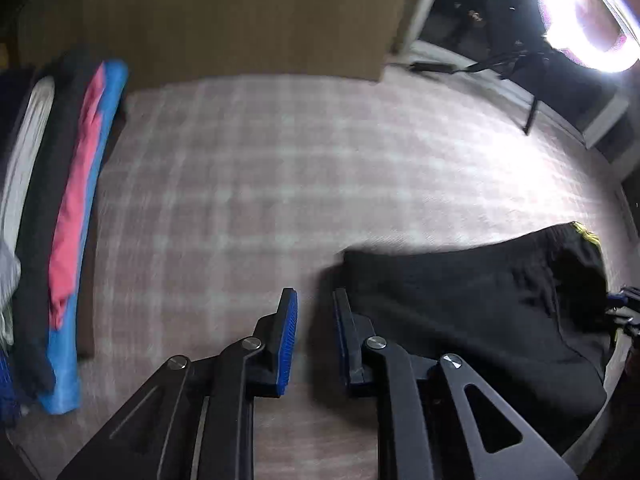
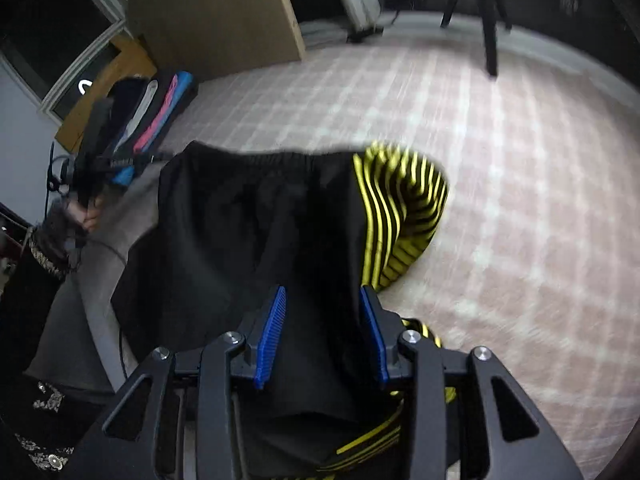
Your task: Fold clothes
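Observation:
A black garment with yellow stripes [image 2: 280,220] lies bunched on the pink plaid bed sheet [image 2: 500,200]. My right gripper [image 2: 324,312] hovers over it with its blue pads apart, the black cloth lying between and under them. In the left wrist view the same garment [image 1: 480,304] lies to the right. My left gripper [image 1: 314,308] is open and empty, its right finger at the garment's left edge. The left gripper also shows at the left of the right wrist view [image 2: 100,160], held in a hand.
A stack of folded clothes in blue, pink, black and white [image 1: 76,220] lies along the left side of the bed. A wooden headboard [image 1: 240,20] stands behind. A ring light [image 1: 592,12] on a tripod stands at the far right.

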`<state>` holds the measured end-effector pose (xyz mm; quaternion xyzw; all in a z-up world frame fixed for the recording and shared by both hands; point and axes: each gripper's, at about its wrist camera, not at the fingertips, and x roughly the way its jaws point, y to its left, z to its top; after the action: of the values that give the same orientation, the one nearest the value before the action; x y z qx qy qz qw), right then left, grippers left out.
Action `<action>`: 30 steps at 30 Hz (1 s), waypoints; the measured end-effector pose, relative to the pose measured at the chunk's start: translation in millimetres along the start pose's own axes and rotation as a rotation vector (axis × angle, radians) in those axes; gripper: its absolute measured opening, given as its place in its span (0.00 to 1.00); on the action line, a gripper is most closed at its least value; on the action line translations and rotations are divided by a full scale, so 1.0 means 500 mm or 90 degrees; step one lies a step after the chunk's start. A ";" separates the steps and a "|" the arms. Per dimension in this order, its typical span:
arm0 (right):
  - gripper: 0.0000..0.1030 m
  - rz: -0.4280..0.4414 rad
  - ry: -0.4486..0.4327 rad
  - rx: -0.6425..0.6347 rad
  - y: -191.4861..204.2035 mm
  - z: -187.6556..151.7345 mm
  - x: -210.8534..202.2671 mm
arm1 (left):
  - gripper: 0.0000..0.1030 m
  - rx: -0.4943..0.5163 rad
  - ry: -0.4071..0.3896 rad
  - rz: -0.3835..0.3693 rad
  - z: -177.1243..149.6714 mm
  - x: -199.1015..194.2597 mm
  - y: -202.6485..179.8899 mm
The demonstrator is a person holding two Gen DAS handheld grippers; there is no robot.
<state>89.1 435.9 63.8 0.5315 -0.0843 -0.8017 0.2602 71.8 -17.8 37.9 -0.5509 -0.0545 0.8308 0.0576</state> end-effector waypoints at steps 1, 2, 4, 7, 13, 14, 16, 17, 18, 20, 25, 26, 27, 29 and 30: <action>0.36 -0.007 -0.009 -0.001 0.002 0.006 -0.008 | 0.15 -0.010 -0.005 -0.008 -0.005 -0.006 0.008; 0.36 -0.013 -0.018 -0.003 0.003 0.013 -0.015 | 0.19 -0.014 -0.015 -0.019 -0.008 -0.016 0.009; 0.36 -0.028 -0.033 0.025 -0.018 0.030 -0.022 | 0.32 -0.010 -0.028 -0.037 -0.010 -0.029 -0.001; 0.36 -0.038 -0.031 0.103 -0.079 0.052 -0.002 | 0.48 0.001 -0.022 -0.047 -0.007 -0.020 -0.031; 0.36 -0.040 0.022 0.140 -0.114 0.058 0.068 | 0.55 -0.006 0.040 -0.021 0.006 0.051 -0.097; 0.36 -0.038 0.029 0.135 -0.110 0.056 0.077 | 0.54 0.006 0.043 0.000 0.006 0.062 -0.113; 0.36 -0.034 0.033 0.117 -0.096 0.054 0.089 | 0.46 0.037 0.032 0.027 0.004 0.068 -0.135; 0.36 -0.031 0.032 0.105 -0.088 0.052 0.091 | 0.30 0.047 0.026 0.030 0.004 0.066 -0.142; 0.36 -0.031 0.030 0.097 -0.083 0.048 0.090 | 0.20 0.048 0.023 0.021 0.003 0.061 -0.144; 0.16 -0.019 0.012 0.087 -0.072 0.046 0.082 | 0.12 0.050 0.016 0.003 0.002 0.052 -0.147; 0.04 -0.015 -0.075 0.039 -0.044 0.039 0.006 | 0.09 0.037 -0.039 -0.055 -0.001 -0.026 -0.133; 0.04 -0.015 -0.095 0.026 -0.035 0.039 -0.019 | 0.09 0.028 -0.056 -0.082 -0.005 -0.055 -0.123; 0.04 -0.016 -0.117 0.010 -0.020 0.036 -0.052 | 0.09 0.022 -0.073 -0.106 -0.009 -0.085 -0.112; 0.04 -0.021 -0.156 -0.020 0.006 0.026 -0.117 | 0.09 0.020 -0.103 -0.141 -0.023 -0.144 -0.088; 0.04 -0.024 -0.175 -0.035 0.022 0.021 -0.144 | 0.09 0.020 -0.109 -0.157 -0.035 -0.165 -0.076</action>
<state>104.7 461.3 131.0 0.4107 -0.0871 -0.8737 0.2458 121.1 7.5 112.0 -0.4660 -0.1140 0.8621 0.1631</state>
